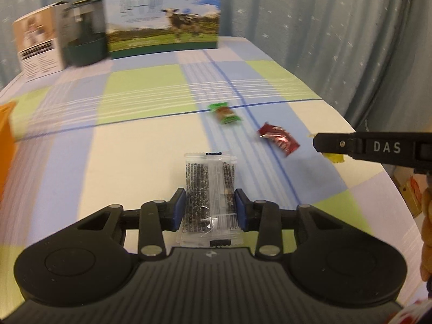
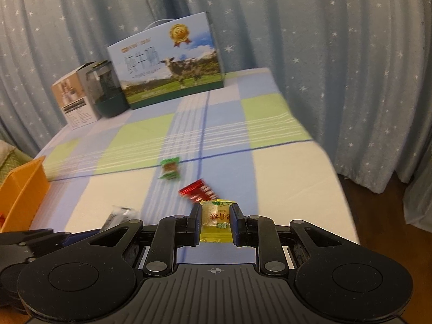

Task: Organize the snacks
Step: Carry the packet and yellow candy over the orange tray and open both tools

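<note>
Nearest the left wrist camera, the left tool (image 1: 210,206) was closed on a clear packet (image 1: 208,189) with dark printing, its 2 blue pads pressing the packet's long edges while the far end stuck out ahead over the checked cloth of the bench (image 1: 129,145). In the right wrist view, the right tool (image 2: 215,225) was likewise closed on a yellow sweet (image 2: 216,222), gripped across its width. So each tool held 1 snack. 2 more lay loose on the cloth ahead: a green sweet (image 1: 224,112) farther out and a red packet (image 1: 279,139) nearer the right edge, apart from each other in the left view; in the right view the red packet sat just beyond the yellow sweet. An orange bin (image 2: 23,191) stood at the left edge of the bench, well apart from the loose snacks, with something red inside that was too cropped to identify. A cow-print box (image 2: 172,59), a dark appliance (image 2: 108,91) and a small carton (image 2: 73,97) stood along the far edge. The step in hand looked like carrying, with both pickups made and nothing yet dropped off. The next move probably called for swinging both tools left to the bin, bringing each above its opening and only then releasing, 1 at a time so the tools did not crowd each other; the long clear packet might need tipping to go in cleanly.
</note>
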